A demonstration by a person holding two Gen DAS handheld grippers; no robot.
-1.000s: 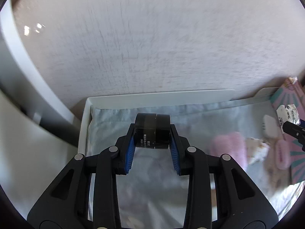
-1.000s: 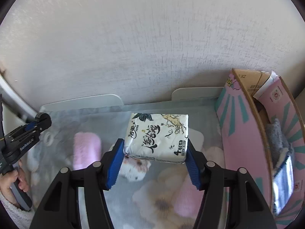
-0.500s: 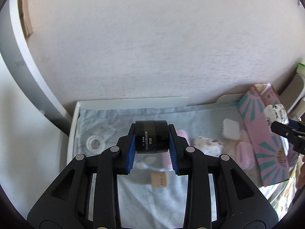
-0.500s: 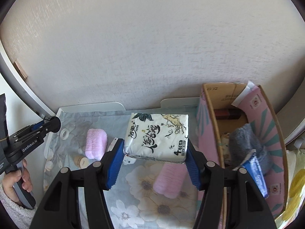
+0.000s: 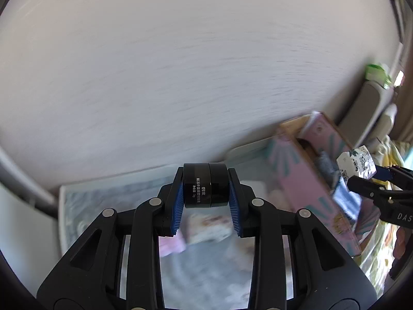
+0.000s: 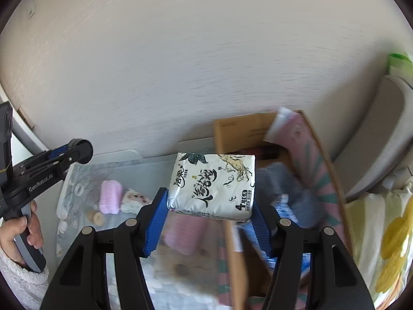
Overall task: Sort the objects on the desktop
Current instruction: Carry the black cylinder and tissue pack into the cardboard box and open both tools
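Note:
My left gripper (image 5: 206, 188) is shut on a small black jar (image 5: 206, 185) with white lettering, held in the air above the floral desk mat (image 5: 206, 271). A white tissue pack (image 6: 212, 184) with black brush lettering sits clamped between the blue pads of my right gripper (image 6: 209, 206), over the left edge of the pink cardboard box (image 6: 320, 160). That box stands at the desk's right end (image 5: 309, 178) and holds a grey cloth (image 6: 284, 180) and a blue packet (image 5: 346, 201). In the left wrist view the right gripper (image 5: 371, 178) with the tissue pack (image 5: 356, 161) hangs over the box.
On the mat lie a pink fluffy roll (image 6: 111, 200), a small patterned pouch (image 6: 134, 201), two beige round lids (image 6: 95, 217), a clear tape ring (image 6: 78, 188) and another pink roll (image 6: 185, 235). A wall rises behind the desk. A grey chair (image 6: 382, 134) stands right.
Both grippers have risen and swung right with their loads. The pink box has come further into both views, and the tissue pack now hangs at its left edge.

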